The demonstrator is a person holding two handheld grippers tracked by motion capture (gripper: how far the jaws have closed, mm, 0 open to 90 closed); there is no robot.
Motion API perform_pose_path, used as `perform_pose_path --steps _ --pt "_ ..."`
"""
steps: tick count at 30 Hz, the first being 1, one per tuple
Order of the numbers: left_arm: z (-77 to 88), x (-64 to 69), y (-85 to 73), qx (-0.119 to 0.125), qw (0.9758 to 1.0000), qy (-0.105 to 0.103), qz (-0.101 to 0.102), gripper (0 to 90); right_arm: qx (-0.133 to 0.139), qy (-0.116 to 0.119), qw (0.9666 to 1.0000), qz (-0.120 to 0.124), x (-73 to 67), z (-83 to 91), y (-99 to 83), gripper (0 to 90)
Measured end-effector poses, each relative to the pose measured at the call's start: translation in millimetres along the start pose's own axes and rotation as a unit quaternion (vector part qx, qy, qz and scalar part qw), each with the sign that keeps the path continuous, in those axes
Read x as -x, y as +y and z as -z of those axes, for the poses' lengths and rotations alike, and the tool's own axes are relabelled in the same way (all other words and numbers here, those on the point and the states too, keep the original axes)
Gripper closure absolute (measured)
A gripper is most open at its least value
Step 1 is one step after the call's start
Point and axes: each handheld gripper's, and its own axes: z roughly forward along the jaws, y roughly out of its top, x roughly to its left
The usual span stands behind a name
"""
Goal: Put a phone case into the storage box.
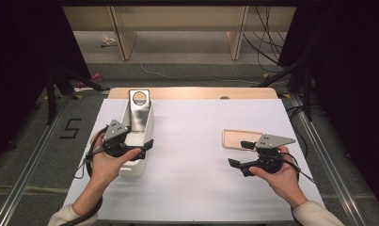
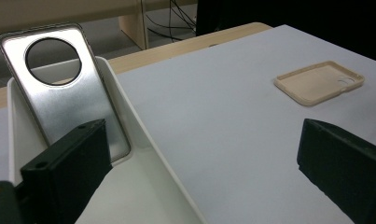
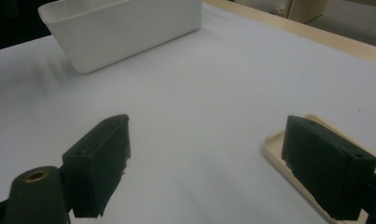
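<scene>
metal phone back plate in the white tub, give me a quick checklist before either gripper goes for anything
1. Silver metal phone back plate with a round hole leans upright inside the white plastic tub: ok.
2. Left gripper open, one jaw over the tub, nothing between its jaws: ok.
3. Right gripper open, holding nothing: ok.
4. Beige phone case lies flat, open side up, on the white table cover: ok.
5. Right gripper's far jaw is over the case's edge; whether it touches: cannot tell.
6. Cover between tub and case free of objects: ok.
</scene>
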Motion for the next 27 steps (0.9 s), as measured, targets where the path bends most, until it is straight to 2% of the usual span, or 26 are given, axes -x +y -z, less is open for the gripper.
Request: perform_pose_path --steps 3,7,13,27 --pt "3.8 6.8 -8.5 0.005 0.9999 -0.009 0.000 3.1 0.000 -0.001 1.0000 -0.002 1.2 -0.2 -0.5 16.4" --pt "7.3 16.2 -18.5 0.004 0.9996 -0.008 -0.029 3.7 0.003 -0.003 1.0000 -0.005 2.6 -0.5 -0.2 16.4" --pt "11.4 23.8 -27.6 -0.002 0.9990 -0.014 -0.042 4.0 0.002 -0.003 1.0000 -0.005 2.2 -0.3 -0.5 16.4" --pt "10.6 24.9 -31.1 -0.001 0.9990 -0.017 -0.043 4.1 0.004 -0.007 0.9999 -0.007 3.3 -1.3 0.3 16.3"
